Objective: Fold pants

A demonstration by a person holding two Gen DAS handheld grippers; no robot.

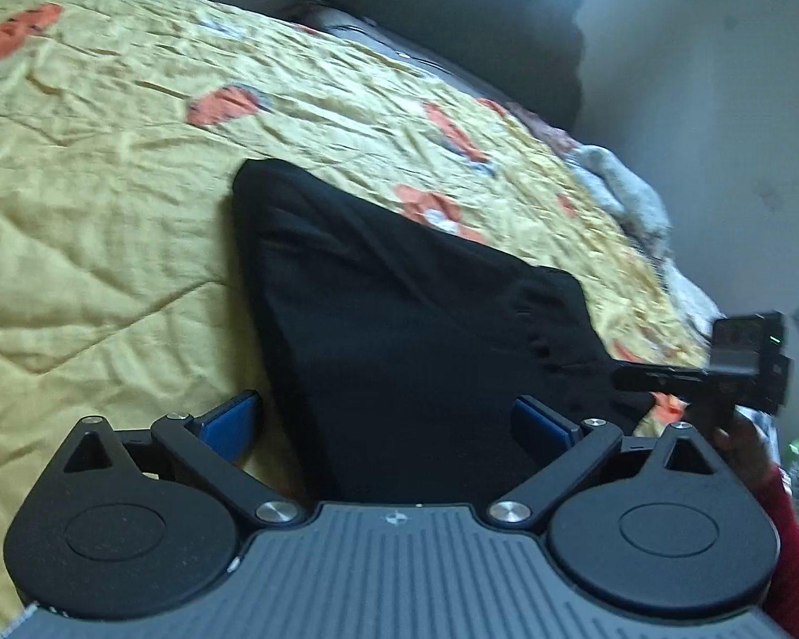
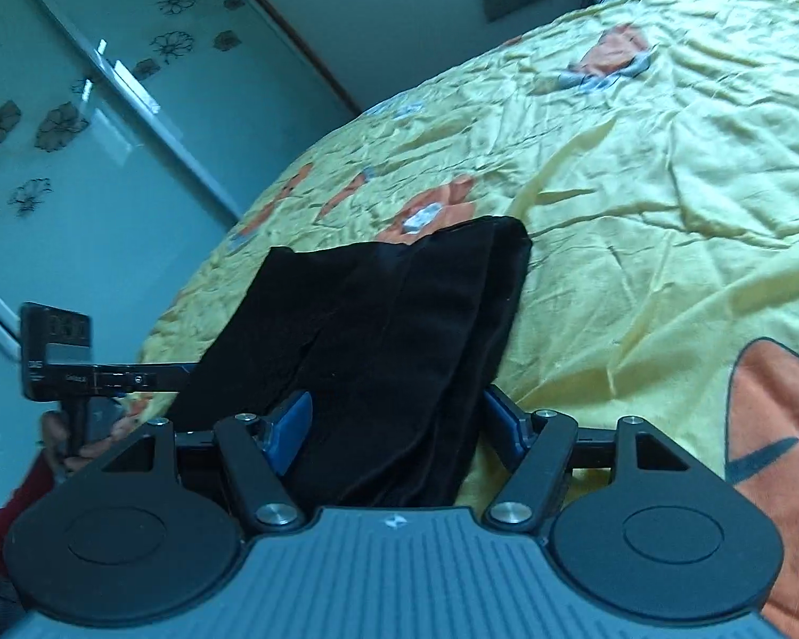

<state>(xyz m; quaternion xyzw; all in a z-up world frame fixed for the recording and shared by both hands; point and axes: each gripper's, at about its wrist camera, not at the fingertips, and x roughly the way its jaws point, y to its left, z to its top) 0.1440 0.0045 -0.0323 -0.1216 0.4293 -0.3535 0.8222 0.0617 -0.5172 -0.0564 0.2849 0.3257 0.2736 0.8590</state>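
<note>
While the pants lie already folded: the step in hand looks like a release, or a reach for one more fold.
Pants: black pants (image 1: 399, 330) rest as a narrow stack on the yellow bedspread (image 1: 106, 186), near its near edge.
Left gripper (image 1: 386, 420): jaws wide apart, cloth between them, pads not pressing.
Right gripper (image 2: 399, 426): jaws apart, astride the near end of the stack.
Next move: probably to close on the near end and carry it over to the far end.

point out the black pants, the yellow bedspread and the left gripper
black pants (image 1: 399, 319), left wrist view, middle of the folded cloth
yellow bedspread (image 1: 106, 186), left wrist view, bare wrinkled area
left gripper (image 1: 386, 420), left wrist view, midway between its fingertips
</note>
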